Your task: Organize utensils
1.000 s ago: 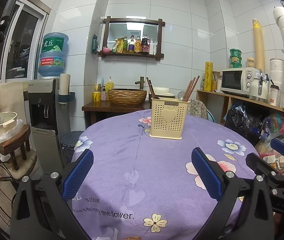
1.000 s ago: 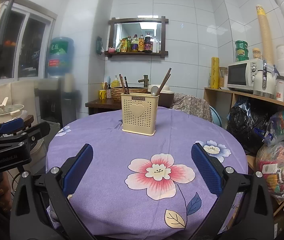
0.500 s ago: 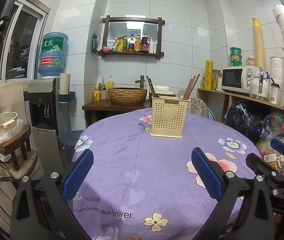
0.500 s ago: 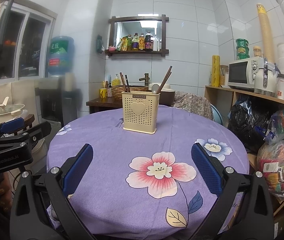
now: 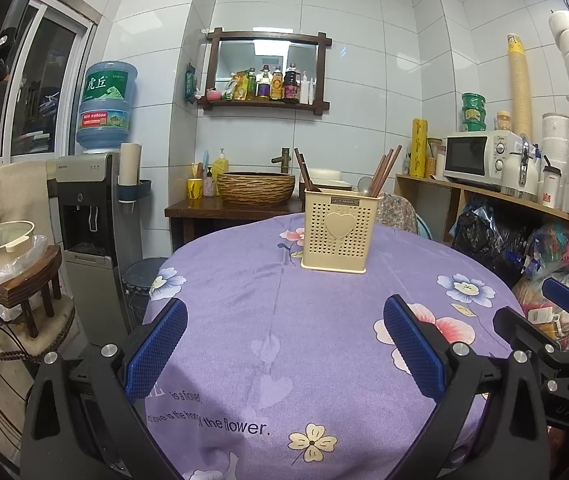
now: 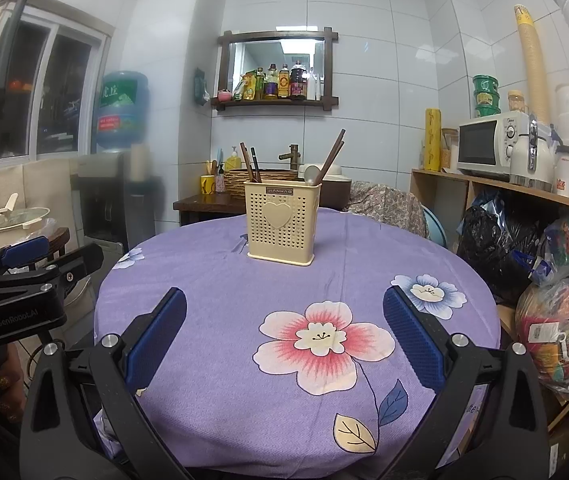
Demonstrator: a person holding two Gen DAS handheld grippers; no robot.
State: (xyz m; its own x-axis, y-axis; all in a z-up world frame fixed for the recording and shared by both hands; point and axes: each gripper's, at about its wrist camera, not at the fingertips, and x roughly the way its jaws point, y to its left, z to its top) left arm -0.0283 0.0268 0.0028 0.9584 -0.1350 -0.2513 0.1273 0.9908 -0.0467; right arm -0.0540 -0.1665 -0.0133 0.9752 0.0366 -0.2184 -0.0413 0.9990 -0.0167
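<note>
Here, one cream utensil holder stands upright toward the far side of the round table, well apart from both tools. Four brown chopsticks and one metal spoon stick up out of it: two chopsticks on its left, two on its right beside the spoon. The left gripper and right gripper both hover over the near edge with jaws spread wide, holding nothing. A purple flowered tablecloth covers the table. Behind are white tiled walls, a water dispenser and a microwave.
</note>
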